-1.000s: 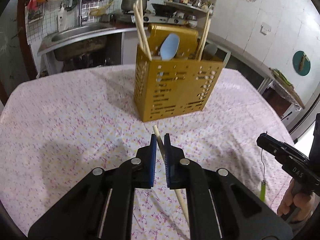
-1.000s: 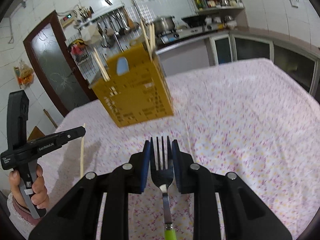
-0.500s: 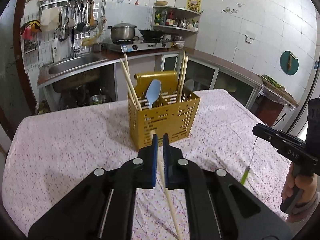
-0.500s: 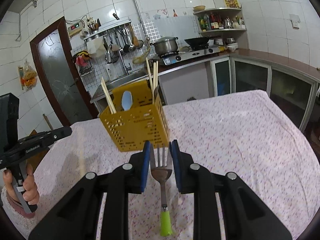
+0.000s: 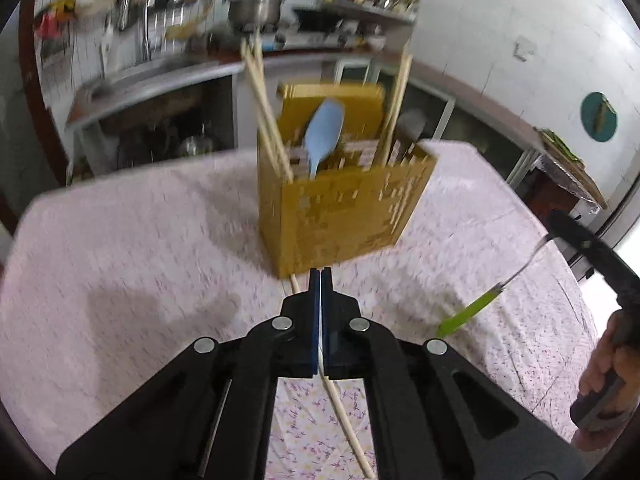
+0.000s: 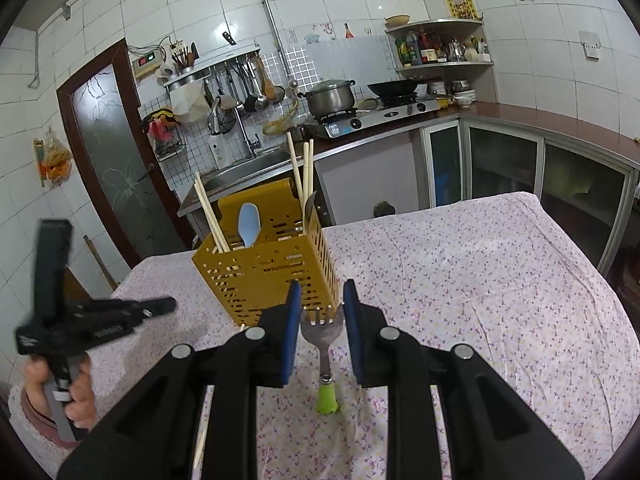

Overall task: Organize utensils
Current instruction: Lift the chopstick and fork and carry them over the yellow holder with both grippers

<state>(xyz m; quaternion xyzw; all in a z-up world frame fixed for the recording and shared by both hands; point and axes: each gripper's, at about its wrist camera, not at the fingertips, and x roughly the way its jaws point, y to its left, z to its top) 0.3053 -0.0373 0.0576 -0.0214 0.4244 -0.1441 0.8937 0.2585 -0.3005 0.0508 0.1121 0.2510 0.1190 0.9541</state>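
A perforated yellow plastic caddy (image 6: 276, 268) stands on the worktop (image 6: 480, 280), which is covered by a floral cloth, and holds wooden chopsticks (image 6: 210, 216) and a pale blue spoon (image 6: 249, 224). The left gripper (image 5: 321, 280) has its blue-padded fingers pressed together on one thin wooden chopstick (image 5: 344, 412) just before the caddy. The right gripper (image 6: 318, 312) clamps a steel fork (image 6: 322, 332) with a green handle, tines toward the caddy.

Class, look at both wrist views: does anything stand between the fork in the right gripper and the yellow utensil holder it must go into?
Nothing visible does. The fork, clamped in the right gripper, points at the yellow utensil holder across bare tablecloth. The left gripper is off to the side.
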